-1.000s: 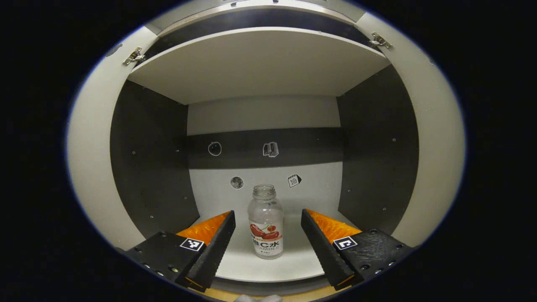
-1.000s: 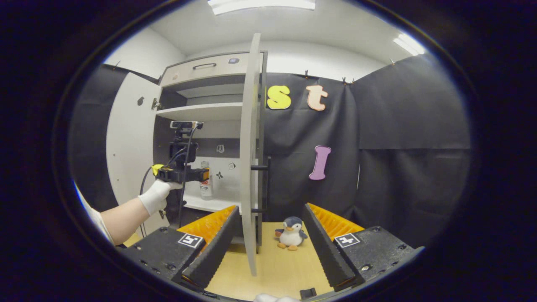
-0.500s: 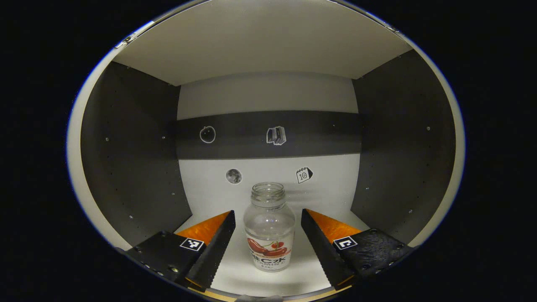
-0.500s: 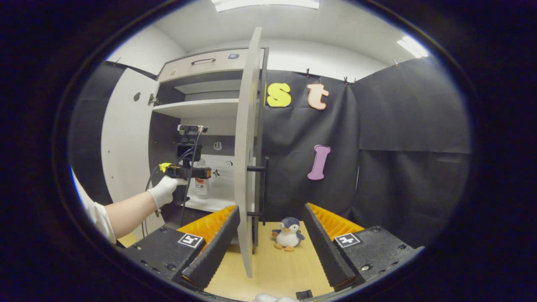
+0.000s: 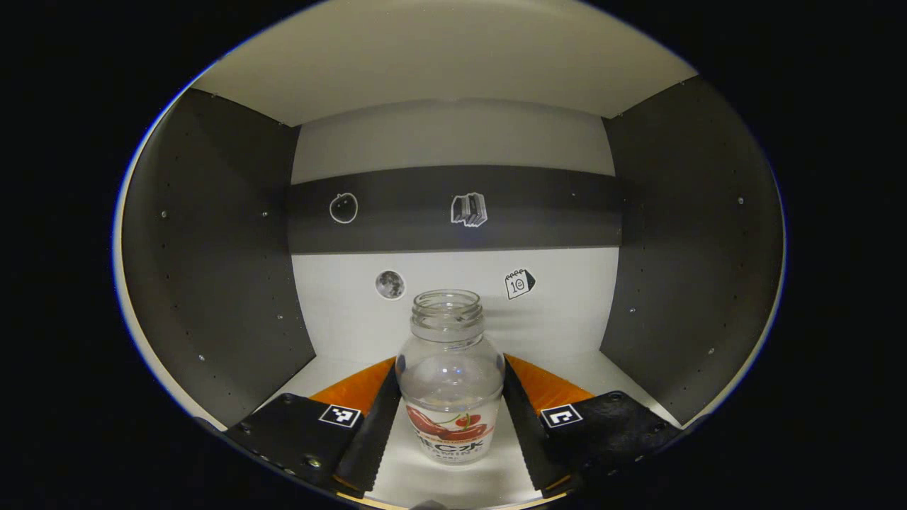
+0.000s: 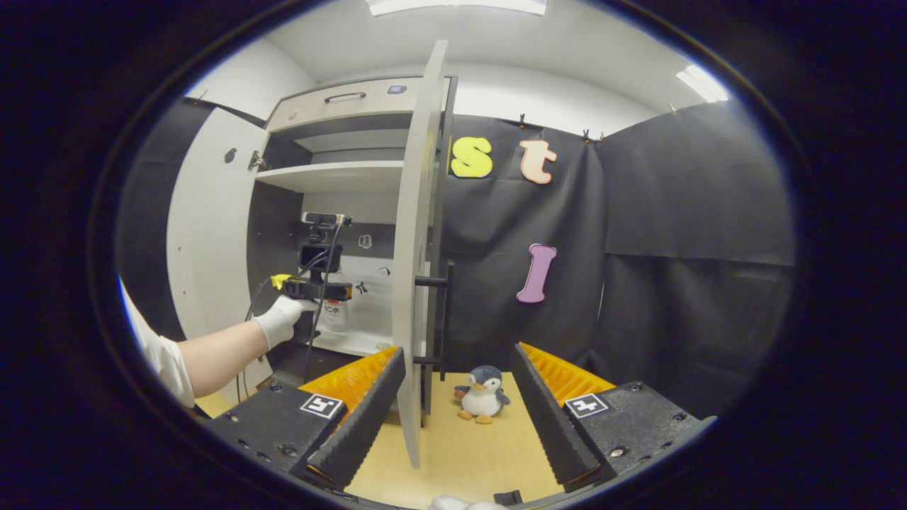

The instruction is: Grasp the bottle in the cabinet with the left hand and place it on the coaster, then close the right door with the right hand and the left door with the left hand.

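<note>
Left gripper view: my left gripper (image 5: 451, 411) brackets the uncapped bottle (image 5: 450, 379) upright on the cabinet shelf (image 5: 460, 482), fingers against its sides. Right gripper view: my right gripper (image 6: 457, 411) hangs spread beside the right door (image 6: 414, 269), penguin toy (image 6: 482, 394) beyond.

The clear, capless bottle (image 5: 450, 379) with its red fruit label stands upright on my cabinet's white shelf (image 5: 453, 482). Both cabinet doors, the left door (image 6: 209, 234) and the right door (image 6: 414, 248), hang open.
</note>
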A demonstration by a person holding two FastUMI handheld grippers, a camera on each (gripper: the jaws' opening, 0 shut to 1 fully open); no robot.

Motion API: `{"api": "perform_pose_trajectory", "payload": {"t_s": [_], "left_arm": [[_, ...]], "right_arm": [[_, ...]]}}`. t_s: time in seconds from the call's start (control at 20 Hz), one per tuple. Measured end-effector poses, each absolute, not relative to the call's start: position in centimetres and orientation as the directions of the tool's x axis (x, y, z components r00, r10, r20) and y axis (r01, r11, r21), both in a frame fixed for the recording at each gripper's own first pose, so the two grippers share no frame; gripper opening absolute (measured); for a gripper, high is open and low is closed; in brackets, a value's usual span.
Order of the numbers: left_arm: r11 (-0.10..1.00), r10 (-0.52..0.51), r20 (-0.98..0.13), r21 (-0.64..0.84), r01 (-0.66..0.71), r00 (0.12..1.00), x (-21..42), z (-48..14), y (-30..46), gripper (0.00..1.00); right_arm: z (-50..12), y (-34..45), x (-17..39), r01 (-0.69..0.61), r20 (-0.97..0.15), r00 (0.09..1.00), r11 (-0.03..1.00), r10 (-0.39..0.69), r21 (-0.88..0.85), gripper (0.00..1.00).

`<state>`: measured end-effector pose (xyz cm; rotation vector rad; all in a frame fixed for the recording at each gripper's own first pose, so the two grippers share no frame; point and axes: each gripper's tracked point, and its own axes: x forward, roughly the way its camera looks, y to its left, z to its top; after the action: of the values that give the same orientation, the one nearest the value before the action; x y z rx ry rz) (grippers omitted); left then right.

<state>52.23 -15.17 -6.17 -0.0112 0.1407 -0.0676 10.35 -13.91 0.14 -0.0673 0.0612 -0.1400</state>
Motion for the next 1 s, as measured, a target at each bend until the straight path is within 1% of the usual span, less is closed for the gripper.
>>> {"api": "perform_pose_trajectory", "payload": {"t_s": [0.15,0.3,0.35,0.4,0.5,0.55,0.6,0.75,0.8,0.9,1.0], "left_arm": [[0.996,-0.086,-0.098,0.004,0.087,0.991,50.5,-4.6,-15.1,0.77],[0.992,-0.125,-0.043,0.008,0.126,0.991,45.0,-1.4,-15.4,0.77],[0.99,-0.137,-0.028,0.009,0.138,0.99,43.2,-0.7,-15.4,0.8],[0.988,-0.153,-0.017,0.014,0.153,0.988,41.3,-0.2,-15.4,0.8],[0.985,-0.173,0.011,0.029,0.173,0.985,37.4,0.6,-15.0,0.73],[0.982,-0.188,0.013,0.031,0.188,0.982,35.5,0.6,-15.1,0.73],[0.979,-0.201,0.017,0.031,0.201,0.979,33.7,0.4,-14.9,0.77],[0.967,-0.256,0.002,0.011,0.256,0.967,27.8,-1.2,-15.2,0.76],[0.962,-0.273,-0.01,-0.001,0.273,0.962,26.1,-2.1,-15.5,0.8],[0.955,-0.296,-0.04,-0.006,0.296,0.954,23.3,-4.2,-15.6,0.76],[0.953,-0.302,-0.069,-0.007,0.302,0.951,20.8,-6.9,-15.4,0.77]], "right_arm": [[0.1,-13.6,10.1,0.133,-0.047,0.99,0.989,-0.136,-0.065,0.99],[0.1,-12.8,9.7,0.125,-0.038,0.991,0.99,-0.128,-0.059,0.99],[0.1,-12.5,9.6,0.122,-0.035,0.992,0.991,-0.124,-0.055,0.99],[0.0,-12.2,9.4,0.119,-0.033,0.992,0.991,-0.121,-0.052,0.99],[0.0,-11.6,8.9,0.121,-0.021,0.992,0.992,-0.122,-0.042,0.99],[-0.1,-11.3,8.6,0.122,-0.017,0.992,0.992,-0.123,-0.037,0.99],[-0.2,-11.1,8.3,0.127,-0.012,0.992,0.991,-0.128,-0.033,0.99],[-0.9,-10.7,6.9,0.146,-0.012,0.989,0.989,-0.146,-0.016,0.99],[-1.3,-10.7,6.5,0.155,-0.019,0.988,0.988,-0.156,-0.012,0.99],[-2.1,-10.5,5.6,0.165,-0.033,0.986,0.986,-0.165,0.002,0.99],[-2.8,-10.6,4.6,0.182,-0.045,0.982,0.983,-0.182,0.008,0.99]]}}
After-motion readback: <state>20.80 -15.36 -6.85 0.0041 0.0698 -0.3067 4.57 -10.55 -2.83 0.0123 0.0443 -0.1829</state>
